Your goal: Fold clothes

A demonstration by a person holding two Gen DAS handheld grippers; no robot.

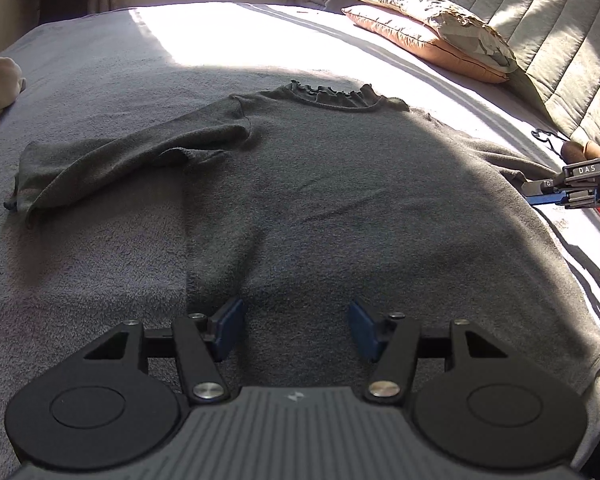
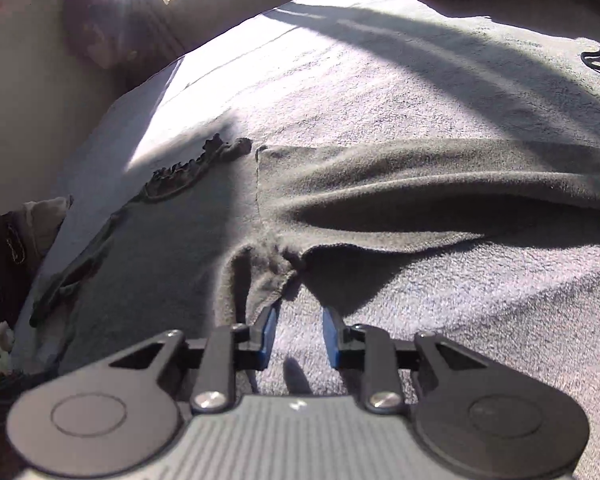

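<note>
The bed (image 1: 100,264) is carrying a dark sweater (image 1: 340,200) spread flat across its middle, neckline toward the pillows (image 1: 432,36) at the head edge, both sleeves lying out sideways, so folding is barely starting. The left hand-held gripper (image 1: 296,328) is hovering released over the hem; the right hand-held gripper (image 2: 299,336) is sitting released, nothing between its jaws, just short of the sleeve's underarm.

Sweater (image 1: 320,184) lies flat on the bed (image 1: 100,272), pillows (image 1: 428,28) behind it.
</note>
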